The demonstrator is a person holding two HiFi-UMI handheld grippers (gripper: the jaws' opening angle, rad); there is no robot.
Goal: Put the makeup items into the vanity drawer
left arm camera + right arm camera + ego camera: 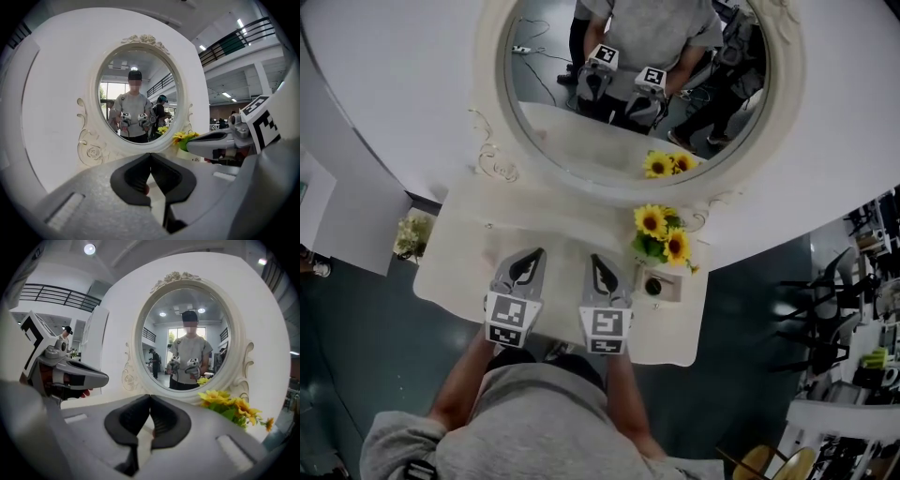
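The left gripper (534, 255) and right gripper (596, 262) hover over the smooth cream vanity top (469, 253), each with jaws pressed together on nothing. The 1 likely makeup item, a small dark round pot (652, 286) in a pale tray (673, 292), sits just right of the right gripper beside the sunflowers (661, 234); no drawer shows.

No words, labels, brands or numbers can be read anywhere.
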